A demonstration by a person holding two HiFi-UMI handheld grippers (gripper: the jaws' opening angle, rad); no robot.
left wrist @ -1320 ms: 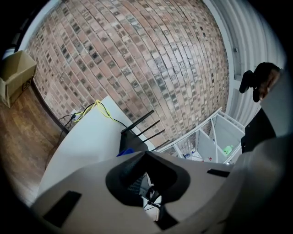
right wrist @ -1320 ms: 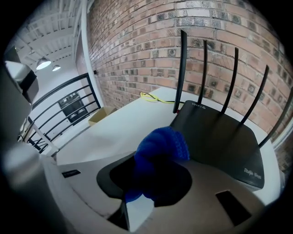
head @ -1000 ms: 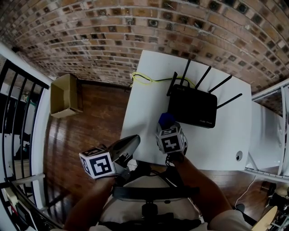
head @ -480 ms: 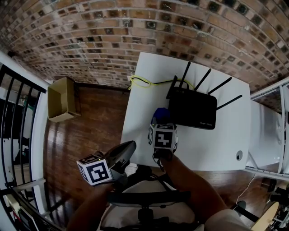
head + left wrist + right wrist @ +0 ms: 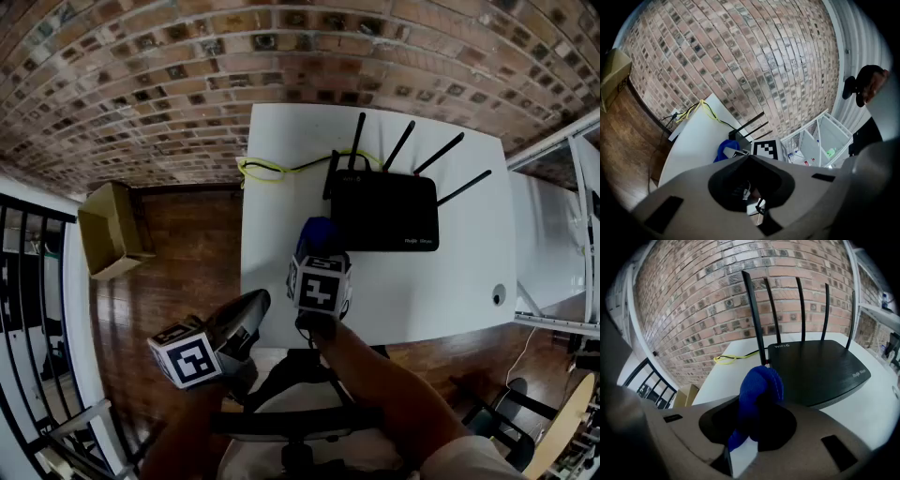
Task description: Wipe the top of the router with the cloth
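Note:
The black router (image 5: pixel 384 211) with several raised antennas lies at the back of the white table (image 5: pixel 281 253). My right gripper (image 5: pixel 317 248) is shut on a bunched blue cloth (image 5: pixel 317 232), just left of the router's front-left corner and above the tabletop. In the right gripper view the cloth (image 5: pixel 761 387) sticks up from the right gripper (image 5: pixel 755 411), with the router (image 5: pixel 820 364) a short way ahead and to the right. My left gripper (image 5: pixel 247 311) hangs shut and empty off the table's front-left corner. The left gripper (image 5: pixel 750 161) faces the table from low down.
A yellow cable (image 5: pixel 267 169) loops at the table's back left, behind the router. A cardboard box (image 5: pixel 108 230) stands on the wooden floor to the left. White shelving (image 5: pixel 553 244) adjoins the table's right side. A brick wall (image 5: pixel 281 66) runs behind. A round cable hole (image 5: pixel 499 294) sits front right.
My right gripper with the cloth has drifted a little left, from the router's front edge to beside its front-left corner. The left gripper stays low by the table's corner.

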